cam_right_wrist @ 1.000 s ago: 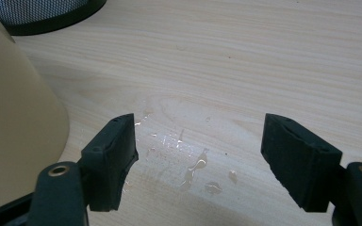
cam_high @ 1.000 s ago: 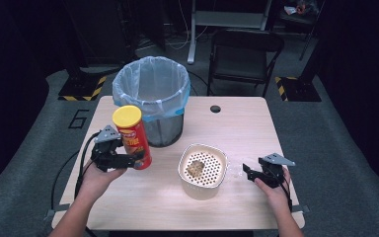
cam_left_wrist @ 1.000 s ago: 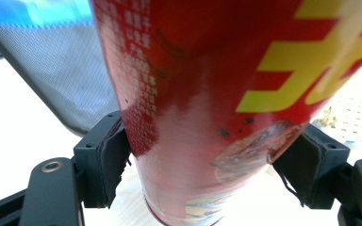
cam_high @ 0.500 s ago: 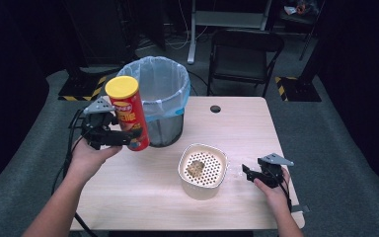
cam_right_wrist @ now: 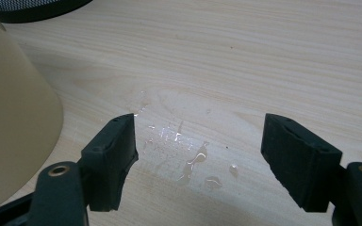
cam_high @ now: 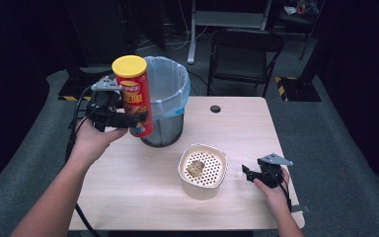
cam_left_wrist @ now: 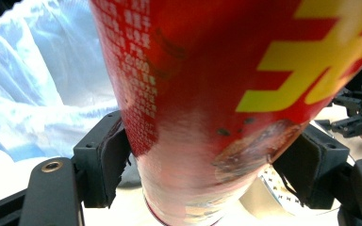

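A red chip can with a yellow lid hangs upright in the air at the left, just in front of the bin. My left gripper is shut on its lower half; up close, the can sits squeezed between both black jaws. A cream bowl with a perforated insert and some food in it stands mid-table. At the table's right front, my right gripper rests open, pointing at the bowl. Its jaws straddle a small wet patch on the wood, with the bowl's wall at the left.
The bin is lined with a pale blue bag and stands at the table's back left. A small black round hole marks the table near the far edge. A black chair stands behind the table. Cables trail from both grippers.
My left gripper has lifted the chip can off the table, up and back toward the bin's rim. The right gripper and the bowl have stayed put.
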Demonstrator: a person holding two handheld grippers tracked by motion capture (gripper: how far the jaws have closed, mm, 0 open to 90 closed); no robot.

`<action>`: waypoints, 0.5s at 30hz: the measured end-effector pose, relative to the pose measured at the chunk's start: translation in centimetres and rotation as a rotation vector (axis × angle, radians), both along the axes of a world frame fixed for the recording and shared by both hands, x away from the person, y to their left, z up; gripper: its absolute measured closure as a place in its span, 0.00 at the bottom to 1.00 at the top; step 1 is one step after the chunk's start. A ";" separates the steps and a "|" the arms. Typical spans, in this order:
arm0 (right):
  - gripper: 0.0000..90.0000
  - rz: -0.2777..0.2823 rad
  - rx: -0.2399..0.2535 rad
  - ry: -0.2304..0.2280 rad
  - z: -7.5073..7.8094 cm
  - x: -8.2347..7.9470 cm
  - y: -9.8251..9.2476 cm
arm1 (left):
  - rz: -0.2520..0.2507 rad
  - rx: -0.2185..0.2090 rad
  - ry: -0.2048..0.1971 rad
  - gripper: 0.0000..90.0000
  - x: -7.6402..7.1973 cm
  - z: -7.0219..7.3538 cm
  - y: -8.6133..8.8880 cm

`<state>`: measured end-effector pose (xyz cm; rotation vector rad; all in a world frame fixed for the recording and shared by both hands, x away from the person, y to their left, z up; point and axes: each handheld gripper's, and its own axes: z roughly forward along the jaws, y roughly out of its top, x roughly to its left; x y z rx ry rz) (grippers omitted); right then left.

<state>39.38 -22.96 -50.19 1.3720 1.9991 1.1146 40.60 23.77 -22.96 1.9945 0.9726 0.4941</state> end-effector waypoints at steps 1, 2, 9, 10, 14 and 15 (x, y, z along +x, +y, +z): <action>0.29 0.000 0.001 -0.001 0.0 0.0 0.0 | 0.004 -0.001 -0.004 0.27 0.1 0.4 -0.2; 0.29 -0.002 0.001 -0.002 0.0 0.0 -0.1 | 0.006 0.005 -0.005 0.27 0.1 0.6 -0.2; 0.29 0.002 0.008 0.007 -0.1 0.1 -0.1 | 0.038 -0.002 -0.023 0.27 0.7 2.5 -0.9; 0.29 0.002 0.009 0.006 -0.1 0.1 -0.1 | 0.038 -0.006 -0.023 0.27 0.8 2.6 -0.9; 0.29 0.003 0.006 0.004 -0.1 0.1 -0.1 | 0.025 -0.011 -0.037 0.27 1.4 3.2 -1.1; 0.29 0.003 0.008 0.007 -0.1 0.1 -0.1 | 0.022 -0.011 -0.036 0.27 1.6 3.3 -1.1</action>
